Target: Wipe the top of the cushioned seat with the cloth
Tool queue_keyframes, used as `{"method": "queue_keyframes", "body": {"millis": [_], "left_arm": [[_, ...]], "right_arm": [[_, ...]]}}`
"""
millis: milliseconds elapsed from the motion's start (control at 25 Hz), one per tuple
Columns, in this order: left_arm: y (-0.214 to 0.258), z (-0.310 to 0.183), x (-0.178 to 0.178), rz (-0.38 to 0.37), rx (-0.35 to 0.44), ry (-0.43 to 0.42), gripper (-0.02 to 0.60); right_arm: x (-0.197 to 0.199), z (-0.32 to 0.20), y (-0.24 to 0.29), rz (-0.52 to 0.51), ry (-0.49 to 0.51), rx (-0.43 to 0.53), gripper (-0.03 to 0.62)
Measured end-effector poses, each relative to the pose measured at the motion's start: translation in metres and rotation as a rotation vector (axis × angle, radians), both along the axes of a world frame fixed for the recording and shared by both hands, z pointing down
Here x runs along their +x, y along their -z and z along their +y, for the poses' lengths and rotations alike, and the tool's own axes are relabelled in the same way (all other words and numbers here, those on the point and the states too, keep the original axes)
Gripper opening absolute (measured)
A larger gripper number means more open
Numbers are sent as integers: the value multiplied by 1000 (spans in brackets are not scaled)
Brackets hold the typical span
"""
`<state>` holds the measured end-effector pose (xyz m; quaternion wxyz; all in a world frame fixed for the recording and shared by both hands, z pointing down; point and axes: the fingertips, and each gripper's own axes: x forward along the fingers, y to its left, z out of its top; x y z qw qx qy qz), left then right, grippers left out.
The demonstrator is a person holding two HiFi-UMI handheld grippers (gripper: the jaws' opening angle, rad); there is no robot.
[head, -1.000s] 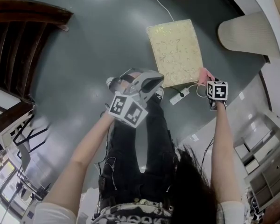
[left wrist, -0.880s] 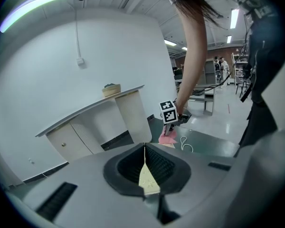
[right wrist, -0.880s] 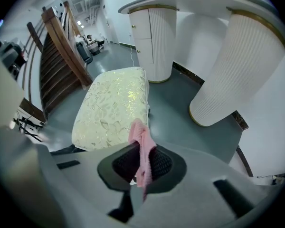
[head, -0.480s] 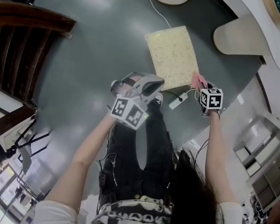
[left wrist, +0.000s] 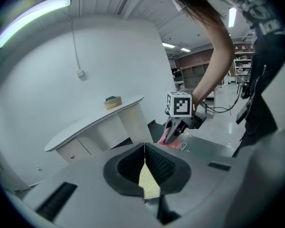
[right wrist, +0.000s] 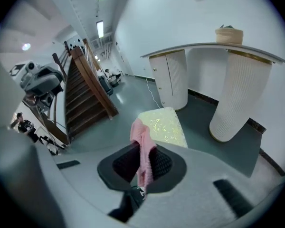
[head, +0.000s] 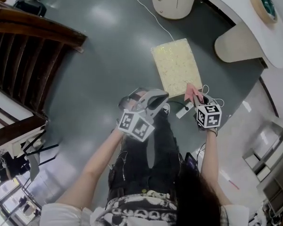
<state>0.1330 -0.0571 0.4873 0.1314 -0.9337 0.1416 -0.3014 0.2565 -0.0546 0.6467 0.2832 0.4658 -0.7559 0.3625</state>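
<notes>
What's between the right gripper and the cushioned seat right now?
The pink cloth. It is clamped in the right gripper and sticks out toward the cushioned seat, as the right gripper view shows.

Head view looks steeply down; right gripper view (lower, perhaps nearer) shares cushioned seat (head: pixel 177 67).

Cloth (right wrist: pixel 143 148) is pink and kinda crumpled, pinched in the right gripper (right wrist: pixel 141 167) and poking out past the jaws. Seat (head: pixel 176 66) is a pale yellow speckled rectangle, flat on the dark floor (head: pixel 99 65) just beyond the cloth.
</notes>
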Motion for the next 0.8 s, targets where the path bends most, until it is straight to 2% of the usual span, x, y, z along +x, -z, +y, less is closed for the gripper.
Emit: {"method": "queue_keyframes", "body": {"millis": [120, 360, 560, 800], "left_arm": [[13, 9, -4, 4, -4, 15, 6], [50, 37, -24, 42, 12, 62, 6], [77, 73, -55, 48, 50, 83, 6], [110, 139, -107, 80, 72, 137, 6]], "right_arm": [[-17, 6, 28, -41, -21, 30, 11], [-40, 24, 86, -53, -42, 107, 11], [-68, 51, 124, -46, -26, 157, 11], [-117, 115, 163, -67, -19, 197, 11]]}}
